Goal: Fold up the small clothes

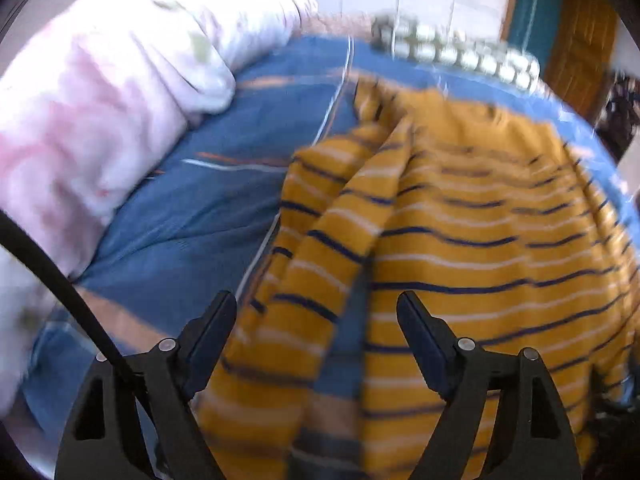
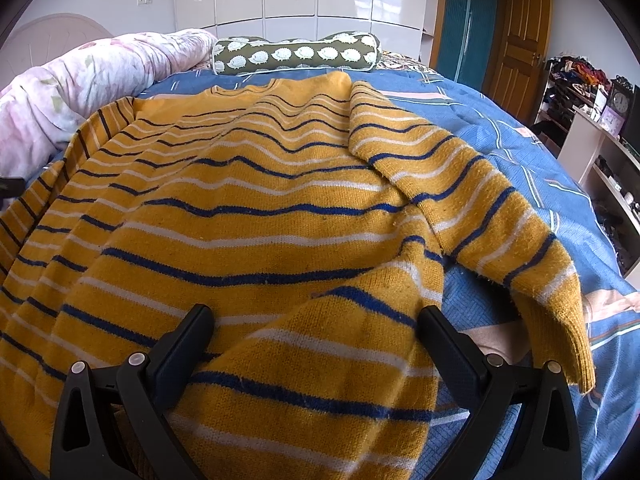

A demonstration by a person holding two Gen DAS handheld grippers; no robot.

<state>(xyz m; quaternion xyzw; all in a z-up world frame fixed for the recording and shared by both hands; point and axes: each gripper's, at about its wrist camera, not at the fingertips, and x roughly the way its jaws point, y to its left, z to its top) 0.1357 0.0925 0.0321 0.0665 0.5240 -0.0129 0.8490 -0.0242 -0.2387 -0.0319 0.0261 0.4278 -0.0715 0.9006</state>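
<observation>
mustard knit sweater (image 2: 256,208) with navy and white stripes lies spread across the blue bed (image 2: 500,136), collar toward the hedgehog-print bolster (image 2: 296,55) at the far edge. we judge folding barely started: one sleeve (image 2: 472,200) lies loose toward the right edge, body wrinkled. left hand-held gripper (image 1: 316,320) wide, nothing clamped, above the other sleeve. right hand-held gripper (image 2: 316,328) wide, hem between its jaws, unpinched. soft fuzzy knit, ribbed cuff.

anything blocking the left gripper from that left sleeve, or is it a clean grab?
Nothing visible in the way. The left gripper is open, directly over the sweater, whose left sleeve lies bunched on the blue bedsheet. The pink quilt sits off to the side.
</observation>
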